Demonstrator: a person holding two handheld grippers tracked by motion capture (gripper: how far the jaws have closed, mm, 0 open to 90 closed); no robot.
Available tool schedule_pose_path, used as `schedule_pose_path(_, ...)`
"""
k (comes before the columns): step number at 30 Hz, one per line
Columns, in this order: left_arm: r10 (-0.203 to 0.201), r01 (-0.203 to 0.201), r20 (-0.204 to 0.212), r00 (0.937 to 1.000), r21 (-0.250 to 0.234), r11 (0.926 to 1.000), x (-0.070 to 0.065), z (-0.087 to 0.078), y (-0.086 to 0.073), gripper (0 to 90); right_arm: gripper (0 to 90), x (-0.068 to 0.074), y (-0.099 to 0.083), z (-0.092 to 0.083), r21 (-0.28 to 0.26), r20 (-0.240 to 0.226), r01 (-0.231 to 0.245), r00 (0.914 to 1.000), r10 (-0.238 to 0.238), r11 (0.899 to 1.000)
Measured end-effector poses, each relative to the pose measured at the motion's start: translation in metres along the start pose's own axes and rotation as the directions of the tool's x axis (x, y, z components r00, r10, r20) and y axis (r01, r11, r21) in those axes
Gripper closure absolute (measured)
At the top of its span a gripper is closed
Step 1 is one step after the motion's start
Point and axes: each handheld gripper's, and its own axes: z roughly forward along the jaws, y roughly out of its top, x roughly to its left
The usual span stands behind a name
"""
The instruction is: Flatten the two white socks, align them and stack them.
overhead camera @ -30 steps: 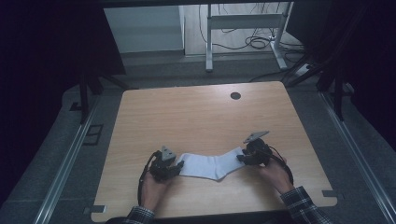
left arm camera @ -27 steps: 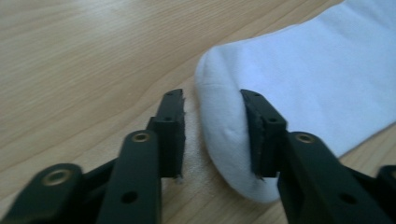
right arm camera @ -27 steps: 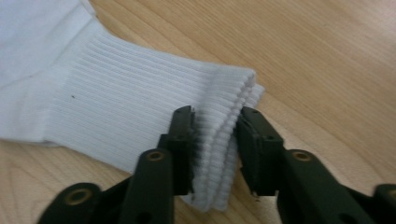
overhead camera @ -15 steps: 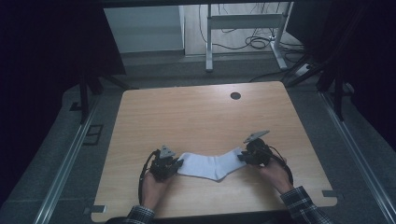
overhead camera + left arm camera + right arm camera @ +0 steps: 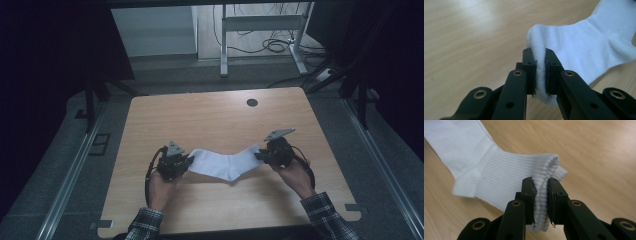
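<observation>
Near the table's front edge, the left gripper (image 5: 186,162) is clenched on the toe end of a white sock (image 5: 225,162), fabric pinched between its pads, and the right gripper (image 5: 260,154) clamps the ribbed cuff. The sock hangs stretched between them, its middle sagging toward the wooden table (image 5: 210,120). Farther back, a round cable hole (image 5: 252,102) sits near the far edge.

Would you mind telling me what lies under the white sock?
Bare wooden table shows around the white sock. The left gripper pinches its toe, the right gripper its ribbed cuff. The patch beneath its sagging middle is covered.
</observation>
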Motion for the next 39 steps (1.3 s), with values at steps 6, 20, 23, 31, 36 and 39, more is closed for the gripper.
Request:
schedule_pose_path(6,0.003,-0.003,-0.02,0.9998,-0.005,1.0,0.008,0.006,0.019,81.6,75.9,-0.011,0.021,0.001,-0.012,0.034,-0.004,0.9994,0.005,1.0)
schedule_pose_path(20,-0.013,0.018,-0.082,0.9965,0.061,0.998,0.035,0.046,0.024,81.2,75.7,-0.031,0.036,0.042,0.019,0.044,-0.037,0.9984,0.036,0.999)
schedule_pose_path(23,-0.023,0.028,-0.096,0.9951,0.061,0.9977,0.039,0.052,0.021,81.2,75.7,-0.034,0.037,0.051,0.022,0.05,-0.041,0.998,0.04,0.999)
schedule_pose_path(31,-0.026,0.036,-0.115,0.9931,0.089,0.9954,0.043,0.065,0.013,80.6,75.0,-0.041,0.03,0.072,0.034,0.058,-0.06,0.9966,0.058,0.998)
schedule_pose_path(36,-0.016,0.032,-0.136,0.9906,0.118,0.9925,0.044,0.073,0.006,75.0,71.1,-0.042,0.023,0.083,0.054,0.075,-0.038,0.9966,0.034,0.998)
schedule_pose_path(39,-0.036,0.053,-0.157,0.987,0.104,0.9932,0.045,0.075,0.002,68.4,67.0,-0.043,0.021,0.084,0.044,0.079,-0.046,0.996,0.042,0.998)
